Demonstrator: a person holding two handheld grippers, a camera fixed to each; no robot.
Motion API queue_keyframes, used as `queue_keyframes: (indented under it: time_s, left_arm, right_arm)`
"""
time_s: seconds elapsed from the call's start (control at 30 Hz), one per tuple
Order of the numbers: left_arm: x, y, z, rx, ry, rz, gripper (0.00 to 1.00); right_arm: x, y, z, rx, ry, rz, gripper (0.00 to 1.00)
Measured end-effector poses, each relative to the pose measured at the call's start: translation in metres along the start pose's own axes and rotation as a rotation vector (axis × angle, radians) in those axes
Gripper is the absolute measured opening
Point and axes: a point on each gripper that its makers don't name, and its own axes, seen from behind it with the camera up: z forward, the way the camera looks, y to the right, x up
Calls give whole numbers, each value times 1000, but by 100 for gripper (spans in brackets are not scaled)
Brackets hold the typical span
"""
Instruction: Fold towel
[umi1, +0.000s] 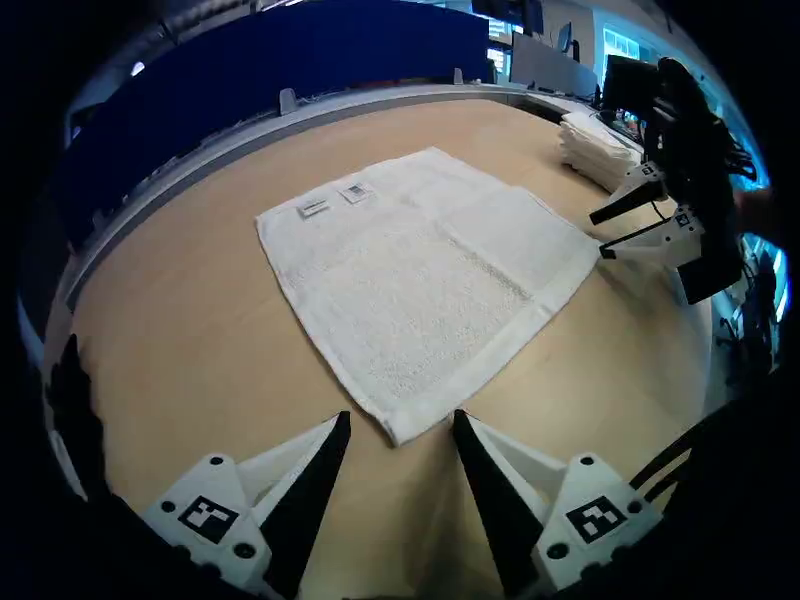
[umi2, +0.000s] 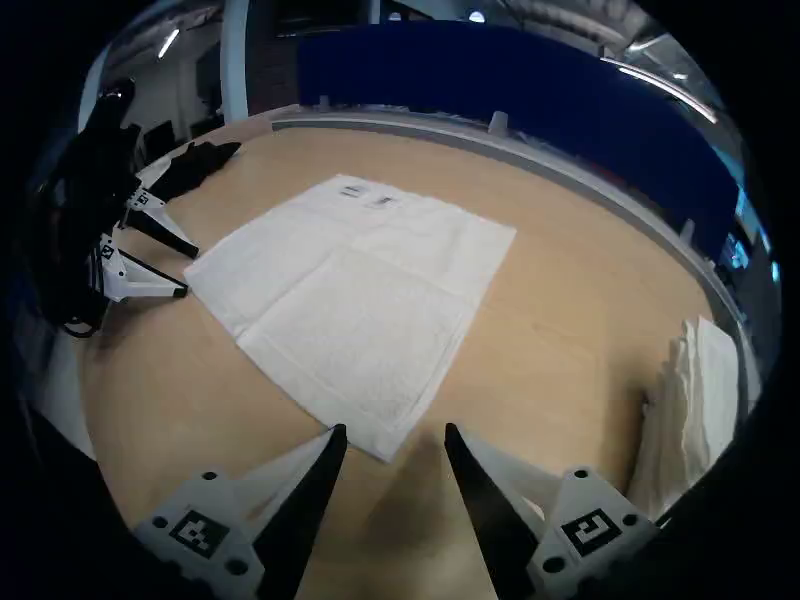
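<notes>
The left gripper (umi1: 400, 414) stands wide open and empty, its two fingers straddling the near corner of the towel (umi1: 420, 270) at 6 o'clock without pinching it. The right gripper (umi2: 394, 427) is just as wide open with nothing held, lined up on the neighbouring corner at 6 o'clock in the right gripper view. The towel lies spread flat near the middle of the wooden table (umi1: 180, 330), creased but seemingly one layer, with its labels (umi1: 335, 200) on the far edge at 11 o'clock. My judgement is that the folding has not yet begun. This looks like the approach to the first grasp, and next each gripper would need to dip, close on its corner (both layers of hem) and carry it toward the label edge. A stack of folded towels (umi1: 600, 150) rests at 2 o'clock, loose on the tabletop and not in any bin.
</notes>
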Motion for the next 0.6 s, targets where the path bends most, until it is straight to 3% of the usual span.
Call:
queue_keyframes:
  time_s: [0.27, 0.33, 0.53, 0.6]
  left_arm:
    - [-1, 3, 3, -4, -9, -17, 56]
    - [-1, 3, 4, -4, -10, -18, 54]
    - [-3, 3, 2, -2, -15, -22, 49]
    - [-3, 2, 2, 2, -18, -26, 45]
  right_arm:
    - [-5, -5, 2, 18, -14, 2, 58]
    - [-6, -6, 3, 20, -17, 3, 57]
    - [-8, -8, 4, 22, -20, 9, 41]
    - [-7, -8, 4, 20, -19, 10, 40]
